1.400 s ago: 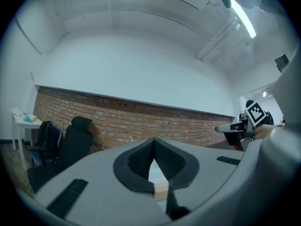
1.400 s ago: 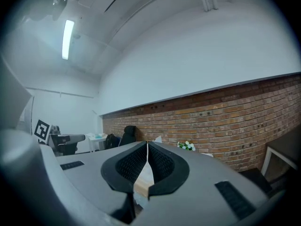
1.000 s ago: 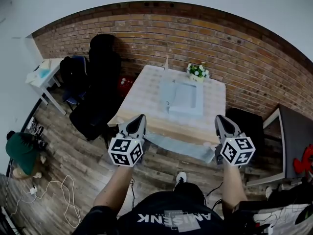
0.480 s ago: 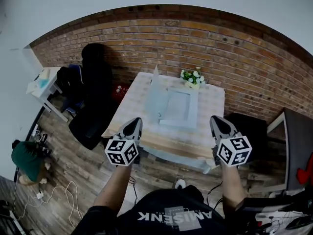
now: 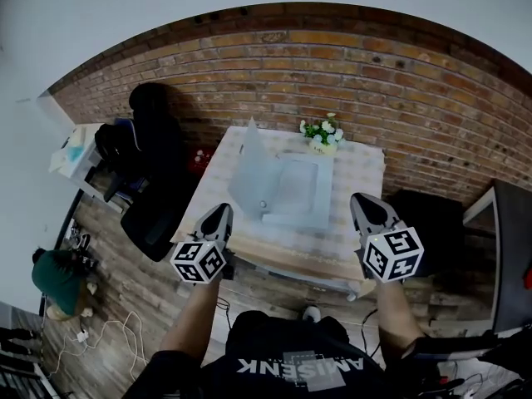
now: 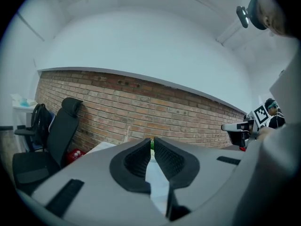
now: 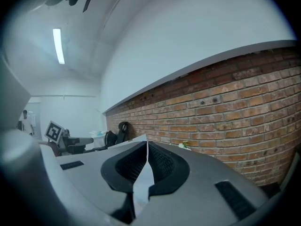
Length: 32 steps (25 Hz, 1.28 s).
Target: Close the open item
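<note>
Pale grey flat case, thin lid raised along its left edge, lies mid-table on the check-clothed table. A pot of white flowers stands just behind it, by the brick wall. A black office chair crowds the table's left side; the plank floor in front is open. The dark shirt reads "AMISENK", upside down. Left gripper and right gripper sit at the near table edge, apart from the case.

Left gripper view: ribbed black pads pressed together, nothing held.

Right gripper view: pads together too, nothing held.
</note>
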Each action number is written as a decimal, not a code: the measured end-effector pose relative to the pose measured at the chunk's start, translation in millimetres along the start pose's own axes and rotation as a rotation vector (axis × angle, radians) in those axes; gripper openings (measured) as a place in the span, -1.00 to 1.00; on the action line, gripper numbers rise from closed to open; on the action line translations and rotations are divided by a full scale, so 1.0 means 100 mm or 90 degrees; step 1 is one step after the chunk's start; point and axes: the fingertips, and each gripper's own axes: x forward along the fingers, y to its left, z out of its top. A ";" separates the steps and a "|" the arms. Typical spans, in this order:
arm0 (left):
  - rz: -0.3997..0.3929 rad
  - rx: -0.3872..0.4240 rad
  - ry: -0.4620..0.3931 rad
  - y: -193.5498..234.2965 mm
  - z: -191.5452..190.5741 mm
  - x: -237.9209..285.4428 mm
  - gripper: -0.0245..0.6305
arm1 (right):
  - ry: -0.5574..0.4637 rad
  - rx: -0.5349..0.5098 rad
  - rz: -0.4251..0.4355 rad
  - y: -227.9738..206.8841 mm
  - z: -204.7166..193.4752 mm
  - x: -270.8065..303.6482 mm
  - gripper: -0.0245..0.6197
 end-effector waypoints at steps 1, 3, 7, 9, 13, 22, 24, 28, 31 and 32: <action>0.000 0.001 0.002 0.02 -0.01 0.05 -0.88 | 0.001 0.003 0.000 -0.03 -0.01 0.04 -0.79; 0.004 0.012 0.007 0.05 -0.03 0.15 -0.87 | 0.003 0.008 -0.005 -0.09 -0.02 0.10 -0.79; 0.007 0.033 0.024 0.20 -0.11 0.36 -0.57 | 0.000 0.010 -0.023 -0.12 -0.01 0.23 -0.79; 0.004 0.029 0.035 0.32 -0.17 0.45 -0.49 | 0.003 0.007 -0.035 -0.11 -0.01 0.30 -0.79; -0.017 0.040 0.038 0.52 -0.21 0.61 -0.24 | 0.006 0.011 -0.069 -0.14 0.04 0.46 -0.79; -0.105 0.064 0.111 0.86 -0.56 1.08 -0.17 | 0.021 0.024 -0.125 0.01 0.07 0.93 -0.79; -0.128 0.068 0.126 0.90 -0.63 1.17 -0.18 | 0.029 0.026 -0.136 0.06 0.06 1.02 -0.79; -0.172 0.052 0.134 0.96 -0.67 1.28 -0.30 | 0.045 0.029 -0.167 0.08 0.03 1.13 -0.79; -0.201 0.053 0.125 1.00 -0.63 1.31 -0.48 | 0.058 0.030 -0.195 0.09 0.01 1.19 -0.79; -0.209 0.054 0.123 1.01 -0.63 1.31 -0.56 | 0.062 0.032 -0.205 0.10 0.00 1.21 -0.79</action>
